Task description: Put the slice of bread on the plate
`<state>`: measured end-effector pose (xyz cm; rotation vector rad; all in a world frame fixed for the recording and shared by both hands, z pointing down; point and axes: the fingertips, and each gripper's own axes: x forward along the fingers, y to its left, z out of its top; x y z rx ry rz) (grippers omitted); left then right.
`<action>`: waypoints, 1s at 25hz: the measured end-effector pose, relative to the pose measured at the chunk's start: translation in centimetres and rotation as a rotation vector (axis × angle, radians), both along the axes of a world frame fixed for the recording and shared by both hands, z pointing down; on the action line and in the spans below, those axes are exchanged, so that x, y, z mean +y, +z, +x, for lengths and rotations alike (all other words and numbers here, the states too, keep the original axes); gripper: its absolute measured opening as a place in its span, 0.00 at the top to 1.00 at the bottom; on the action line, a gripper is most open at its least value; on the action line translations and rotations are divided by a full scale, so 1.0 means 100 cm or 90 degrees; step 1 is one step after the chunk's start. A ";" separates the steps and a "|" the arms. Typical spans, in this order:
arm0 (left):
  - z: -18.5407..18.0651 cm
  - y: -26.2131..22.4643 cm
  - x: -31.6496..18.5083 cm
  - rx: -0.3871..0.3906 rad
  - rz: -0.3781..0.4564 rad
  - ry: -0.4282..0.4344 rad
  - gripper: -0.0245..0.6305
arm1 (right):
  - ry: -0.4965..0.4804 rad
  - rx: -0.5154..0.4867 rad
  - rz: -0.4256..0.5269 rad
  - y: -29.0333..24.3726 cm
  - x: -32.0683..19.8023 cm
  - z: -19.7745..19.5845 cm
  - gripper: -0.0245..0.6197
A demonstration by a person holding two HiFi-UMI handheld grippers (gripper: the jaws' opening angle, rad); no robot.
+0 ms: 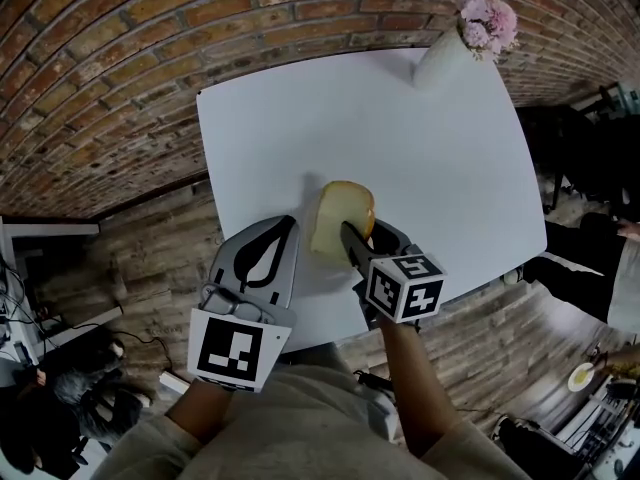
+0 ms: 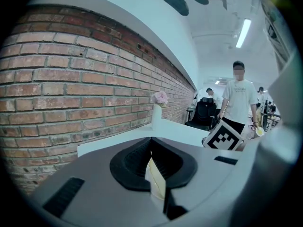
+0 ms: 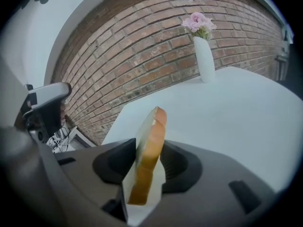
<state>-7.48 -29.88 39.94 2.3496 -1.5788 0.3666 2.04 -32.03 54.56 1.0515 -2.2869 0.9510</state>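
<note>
**Operator:** Where's the slice?

**Spotter:** The slice (image 3: 149,150) stands on edge on the white counter (image 1: 400,138), near its front edge. It is tipped a little and sits between the jaws of your right tool (image 1: 365,233).

**Operator:** Pinched?

**Spotter:** No. Those jaws are spread, and bare counter shows between the slice and one jaw.

**Operator:** And my other hand?

**Spotter:** Your left tool (image 1: 288,223) is just beside it, over the counter's near edge, with its jaw tips pressed together.

**Operator:** Anything else?

**Spotter:** A white vase (image 1: 440,58) of pink flowers (image 1: 485,18) stands at the far corner, well apart from the slice.
</note>
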 end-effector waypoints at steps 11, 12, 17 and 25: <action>0.007 0.004 0.000 -0.007 -0.004 0.009 0.95 | 0.026 0.067 0.022 0.011 -0.004 0.014 0.62; 0.008 0.004 0.000 -0.007 -0.006 0.011 0.95 | 0.025 0.075 0.023 0.012 -0.004 0.015 0.58; 0.016 0.010 -0.001 -0.002 -0.016 0.025 0.95 | 0.032 0.086 0.013 0.023 0.000 0.019 0.56; 0.029 0.017 -0.005 0.002 -0.028 0.055 0.95 | 0.063 0.099 0.033 0.020 -0.007 0.028 0.56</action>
